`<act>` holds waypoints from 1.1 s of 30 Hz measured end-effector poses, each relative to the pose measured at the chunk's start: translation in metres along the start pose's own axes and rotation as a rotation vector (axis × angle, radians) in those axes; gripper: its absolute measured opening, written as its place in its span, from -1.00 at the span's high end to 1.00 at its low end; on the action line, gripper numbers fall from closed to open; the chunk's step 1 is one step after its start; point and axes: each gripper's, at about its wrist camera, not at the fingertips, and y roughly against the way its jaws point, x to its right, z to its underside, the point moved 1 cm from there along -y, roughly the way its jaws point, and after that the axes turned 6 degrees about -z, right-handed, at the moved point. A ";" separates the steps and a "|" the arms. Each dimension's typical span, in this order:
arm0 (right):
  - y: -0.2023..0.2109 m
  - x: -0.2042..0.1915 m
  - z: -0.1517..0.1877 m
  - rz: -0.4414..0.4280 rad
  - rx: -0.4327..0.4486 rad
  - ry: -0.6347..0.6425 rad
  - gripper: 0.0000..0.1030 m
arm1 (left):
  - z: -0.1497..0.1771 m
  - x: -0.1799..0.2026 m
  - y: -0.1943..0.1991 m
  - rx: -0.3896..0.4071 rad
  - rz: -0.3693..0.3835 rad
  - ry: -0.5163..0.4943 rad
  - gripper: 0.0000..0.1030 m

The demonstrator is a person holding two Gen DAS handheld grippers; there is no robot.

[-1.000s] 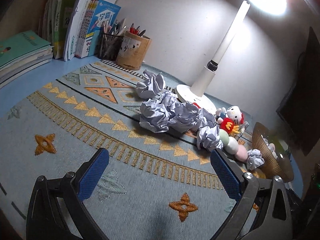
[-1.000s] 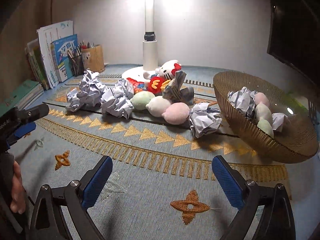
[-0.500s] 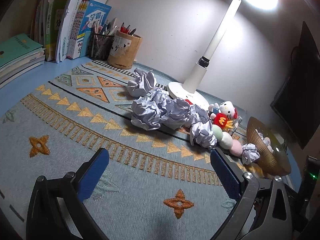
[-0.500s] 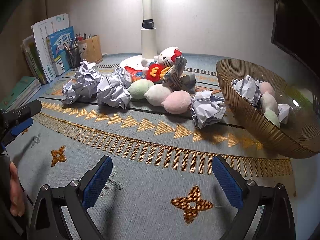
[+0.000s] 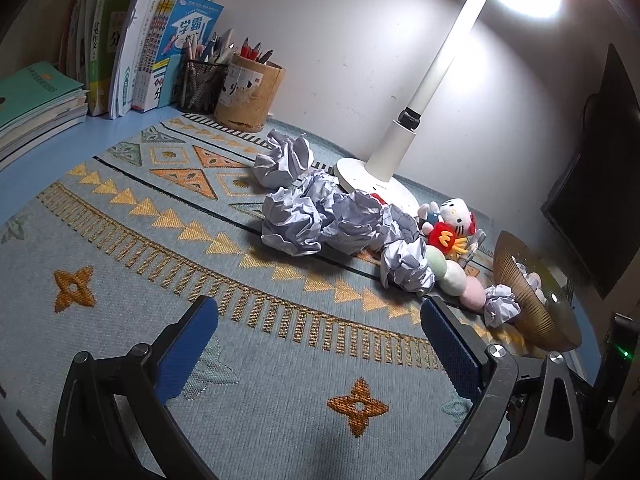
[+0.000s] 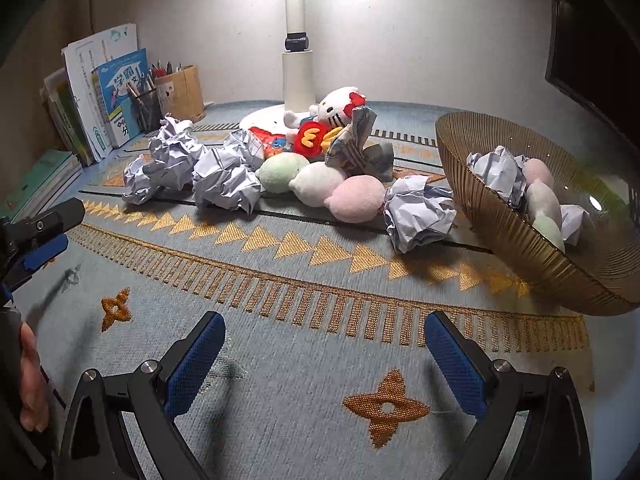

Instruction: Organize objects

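Note:
Several crumpled paper balls [image 5: 304, 220] lie in a row on the patterned mat, with green [image 6: 280, 172], white [image 6: 322, 182] and pink [image 6: 358, 198] plush balls and a Hello Kitty toy [image 6: 336, 110] behind them. One paper ball [image 6: 420, 212] lies next to a golden wire bowl [image 6: 512, 224] that holds paper balls and plush balls. My left gripper [image 5: 320, 320] is open and empty above the mat, short of the row. My right gripper [image 6: 324, 344] is open and empty, in front of the pink ball and the bowl.
A white desk lamp [image 5: 404, 140] stands behind the row. Books [image 5: 132, 40] and two pen holders [image 5: 248, 92] stand at the back left, a book stack [image 5: 32, 100] at far left. A dark monitor [image 5: 600, 200] is at the right. The left gripper shows in the right wrist view [image 6: 40, 228].
The left gripper has drawn back and turned slightly, so the row sits farther right and smaller. The right gripper has moved a little closer to the pink ball and bowl. Both stay open.

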 end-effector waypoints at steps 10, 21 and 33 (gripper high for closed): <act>-0.001 0.002 -0.001 -0.003 -0.004 -0.008 -0.94 | 0.000 -0.001 -0.001 -0.003 0.008 0.012 -0.97; -0.002 0.003 0.000 0.003 -0.006 -0.014 -0.94 | -0.001 -0.005 -0.002 -0.012 0.011 0.030 -0.97; -0.002 0.006 0.000 0.006 -0.012 -0.024 -0.94 | -0.001 -0.004 -0.003 -0.022 0.037 0.019 -0.97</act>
